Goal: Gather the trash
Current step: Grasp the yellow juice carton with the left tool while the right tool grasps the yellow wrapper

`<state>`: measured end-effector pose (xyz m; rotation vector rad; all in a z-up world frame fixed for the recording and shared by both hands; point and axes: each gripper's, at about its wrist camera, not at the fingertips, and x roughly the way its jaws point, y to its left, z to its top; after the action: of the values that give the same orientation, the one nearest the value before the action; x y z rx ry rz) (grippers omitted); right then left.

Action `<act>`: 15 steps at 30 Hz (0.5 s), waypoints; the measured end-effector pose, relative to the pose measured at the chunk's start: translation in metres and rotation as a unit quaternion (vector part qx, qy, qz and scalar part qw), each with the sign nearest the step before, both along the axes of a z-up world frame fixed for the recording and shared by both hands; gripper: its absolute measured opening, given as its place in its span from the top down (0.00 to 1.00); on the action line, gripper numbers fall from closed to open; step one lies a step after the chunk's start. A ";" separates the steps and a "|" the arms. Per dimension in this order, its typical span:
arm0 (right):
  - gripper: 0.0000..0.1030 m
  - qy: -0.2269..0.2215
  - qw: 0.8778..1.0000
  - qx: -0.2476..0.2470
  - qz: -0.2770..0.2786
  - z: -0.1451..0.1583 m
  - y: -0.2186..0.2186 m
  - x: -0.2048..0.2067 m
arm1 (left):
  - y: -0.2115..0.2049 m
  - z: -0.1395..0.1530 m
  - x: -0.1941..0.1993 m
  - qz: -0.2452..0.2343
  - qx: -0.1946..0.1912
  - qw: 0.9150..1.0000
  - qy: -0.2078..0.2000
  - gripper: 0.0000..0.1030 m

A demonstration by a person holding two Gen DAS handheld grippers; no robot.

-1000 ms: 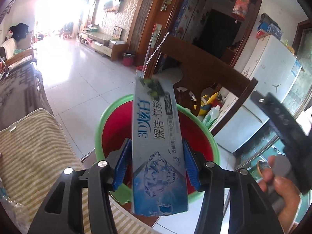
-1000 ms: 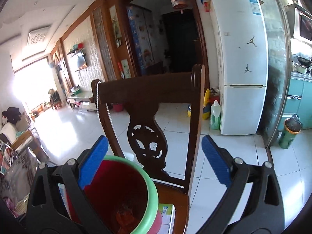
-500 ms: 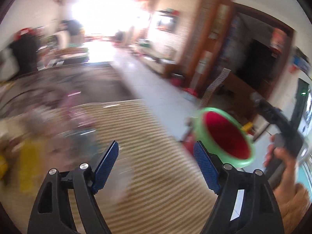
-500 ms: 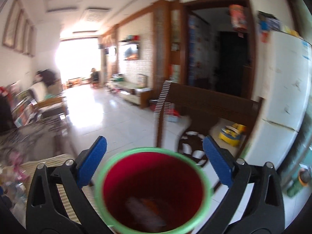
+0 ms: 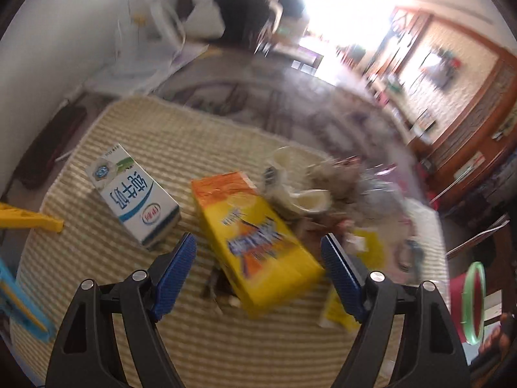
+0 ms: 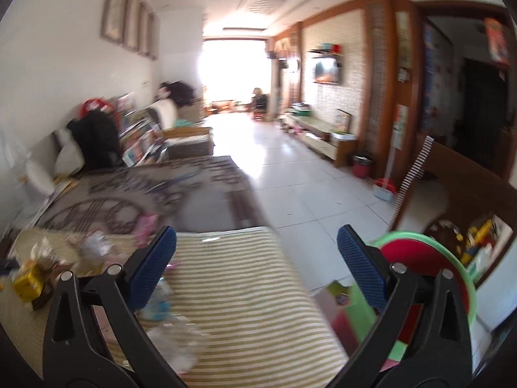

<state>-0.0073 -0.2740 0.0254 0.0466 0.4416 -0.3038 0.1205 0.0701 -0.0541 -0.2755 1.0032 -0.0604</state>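
Left wrist view: the left gripper hangs tilted down over a striped mat strewn with trash, its blue-padded jaws apart and closing, nothing pressed between the pads. A yellow carton lies on its side on the mat, its near end showing between the fingertips but clear of both pads. Just to its left lies a white carton with blue lettering, apart from the yellow one. Behind the yellow carton sits a blurred heap of crumpled paper cups and wrappers. A yellow clothes peg and a blue peg rest at the mat's left edge. At the far right edge of the frame the green rim of a red bucket shows, well apart from the cartons.

Right wrist view: the right gripper points almost level down a long tiled room, its jaws spread wide and empty. Below it runs the same striped mat, with the yellow carton and blurred litter at the far left. The red bucket stands just behind the right fingertip, beside a dark wooden chair. A sofa piled with clothes lines the left wall.
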 end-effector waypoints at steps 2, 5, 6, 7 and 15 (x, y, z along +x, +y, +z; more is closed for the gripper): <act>0.05 0.008 0.999 -0.025 0.031 -0.003 0.023 0.007 | 0.001 -0.017 0.017 0.001 -0.006 0.999 0.034 0.30; 0.05 0.023 0.996 -0.058 0.061 -0.013 0.044 0.011 | 0.004 -0.030 0.034 0.010 -0.044 0.998 0.051 0.32; 0.05 0.027 0.995 -0.064 0.066 -0.014 0.047 0.013 | 0.003 -0.030 0.037 0.011 -0.043 0.998 0.051 0.33; 0.05 0.030 0.995 -0.066 0.070 -0.015 0.050 0.013 | 0.001 -0.032 0.038 0.009 -0.039 0.998 0.052 0.33; 0.05 0.039 0.996 -0.014 0.073 -0.017 0.036 0.012 | -0.002 -0.024 0.029 0.001 -0.050 0.998 0.024 0.56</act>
<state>0.0051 -0.2376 0.0085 -0.0243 0.5164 -0.1685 0.1496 0.0682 -0.0784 -0.3712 1.0500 -0.1037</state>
